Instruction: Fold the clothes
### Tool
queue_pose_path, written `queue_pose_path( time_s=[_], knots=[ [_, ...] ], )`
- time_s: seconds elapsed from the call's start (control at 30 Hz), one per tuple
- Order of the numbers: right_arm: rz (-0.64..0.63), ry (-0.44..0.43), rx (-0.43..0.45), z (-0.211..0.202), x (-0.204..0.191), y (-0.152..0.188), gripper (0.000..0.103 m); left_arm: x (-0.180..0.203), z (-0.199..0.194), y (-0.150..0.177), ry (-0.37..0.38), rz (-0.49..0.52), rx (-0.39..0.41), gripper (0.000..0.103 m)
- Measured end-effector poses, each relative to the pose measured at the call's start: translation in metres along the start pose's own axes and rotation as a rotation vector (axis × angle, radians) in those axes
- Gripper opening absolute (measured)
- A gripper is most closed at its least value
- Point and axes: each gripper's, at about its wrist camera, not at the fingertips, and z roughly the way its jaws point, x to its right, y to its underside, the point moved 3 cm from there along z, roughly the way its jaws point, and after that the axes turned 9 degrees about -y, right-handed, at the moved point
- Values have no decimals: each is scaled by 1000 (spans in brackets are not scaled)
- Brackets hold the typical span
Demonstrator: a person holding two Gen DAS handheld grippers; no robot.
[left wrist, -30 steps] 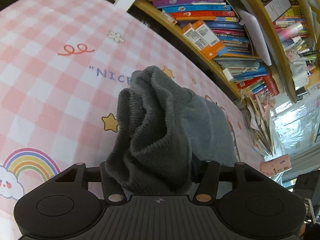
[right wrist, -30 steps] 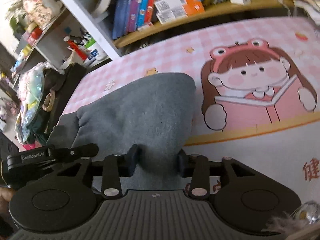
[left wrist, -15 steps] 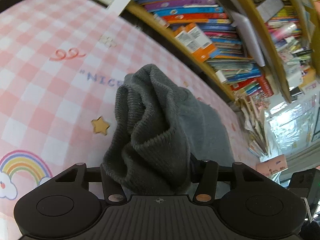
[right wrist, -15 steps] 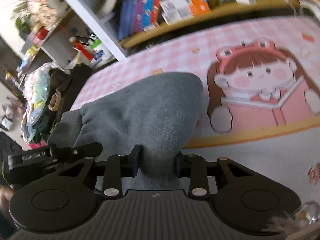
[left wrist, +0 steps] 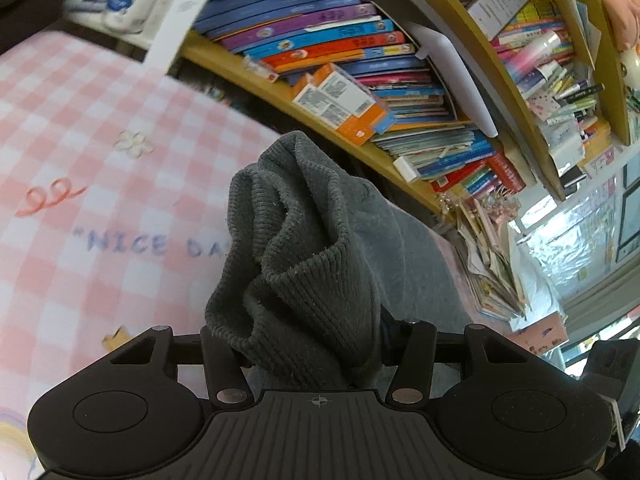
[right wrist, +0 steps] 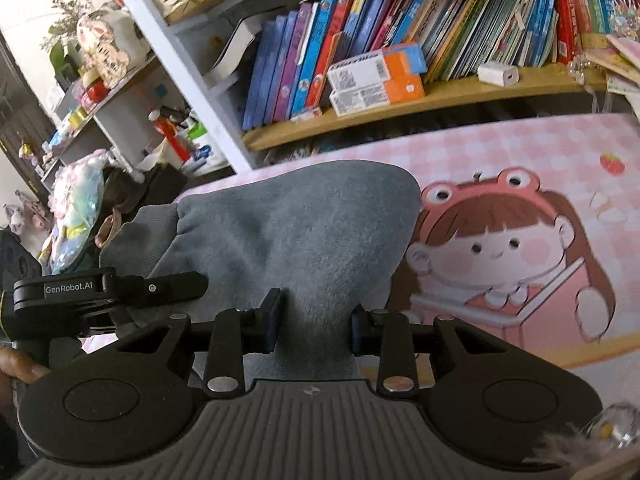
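Both grippers, left gripper (left wrist: 316,344) and right gripper (right wrist: 314,326), were clamped on the grey sweater (right wrist: 304,232), lifted mid-fold above the pink mat (right wrist: 520,152); next, lay it over squarely.

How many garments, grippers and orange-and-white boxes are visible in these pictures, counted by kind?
Grey garment: 1
Grippers: 2, the left gripper and the right gripper, both shut on the garment
Orange-and-white boxes on the shelf: 2
Total: 5

Bunched grey knit garment (left wrist: 304,272), lifted
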Motion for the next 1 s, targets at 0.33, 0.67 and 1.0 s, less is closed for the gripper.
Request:
queue_pose_path(
  time_s=[0.33,0.67,1.0],
  knots=[
    [-3,15,36,14,32,-38,29,21,39,-39,-3,60,-5,51],
    [-11,35,52,43,59,-75,29,25,80,-74,6,60,3,51],
    [-26,55,44,71,83,-98,29,23,118,-98,22,50,9,51]
  ],
)
